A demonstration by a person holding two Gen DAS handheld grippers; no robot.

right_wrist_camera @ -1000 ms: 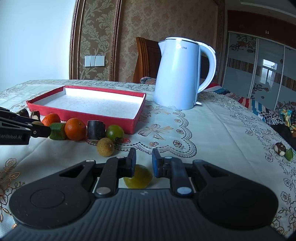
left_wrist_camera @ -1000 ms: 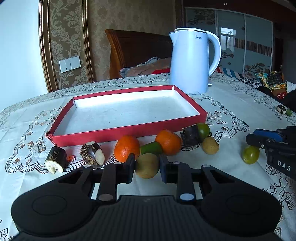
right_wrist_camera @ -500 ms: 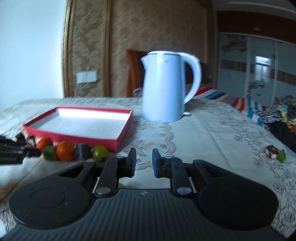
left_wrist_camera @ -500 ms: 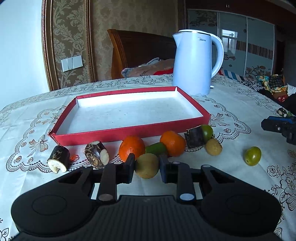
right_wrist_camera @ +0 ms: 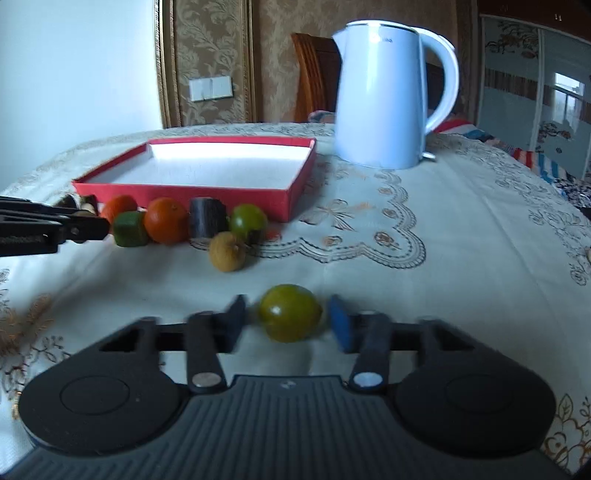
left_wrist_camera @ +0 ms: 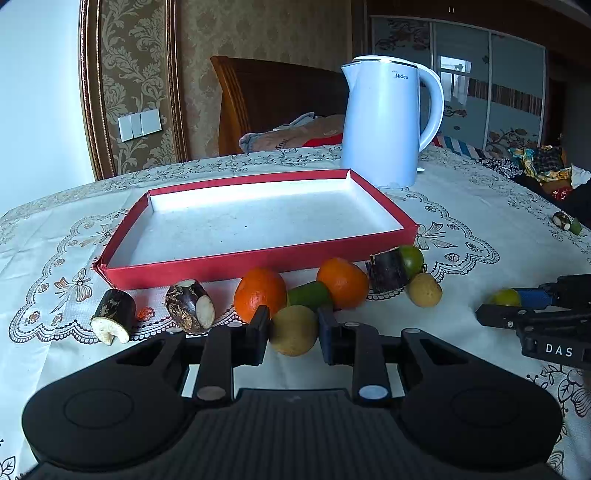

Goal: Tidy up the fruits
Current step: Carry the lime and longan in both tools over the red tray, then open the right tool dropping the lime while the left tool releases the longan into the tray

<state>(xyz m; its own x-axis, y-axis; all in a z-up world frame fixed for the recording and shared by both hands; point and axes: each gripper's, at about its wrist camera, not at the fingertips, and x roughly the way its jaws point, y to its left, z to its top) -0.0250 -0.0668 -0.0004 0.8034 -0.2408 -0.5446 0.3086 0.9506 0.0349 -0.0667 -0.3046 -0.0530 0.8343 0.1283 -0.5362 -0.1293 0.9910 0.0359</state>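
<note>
Open cloth right of the red tray [right_wrist_camera: 291, 192], fruit row [left_wrist_camera: 338, 282] lining its near wall, kettle [left_wrist_camera: 384, 125] behind.

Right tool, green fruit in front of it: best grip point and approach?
Grip the green fruit across its widest middle, coming in low from the near side as the right tool now sits. It is round and lies alone on the tablecloth, so either flank is clear. The fingers have just been opening and flank it without touching.

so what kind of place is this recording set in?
Most likely a room in a home, perhaps a dining area. A table with a lace-patterned tablecloth holds a white electric kettle; behind it stand a wooden chair, patterned wallpaper and sliding wardrobe doors.
</note>
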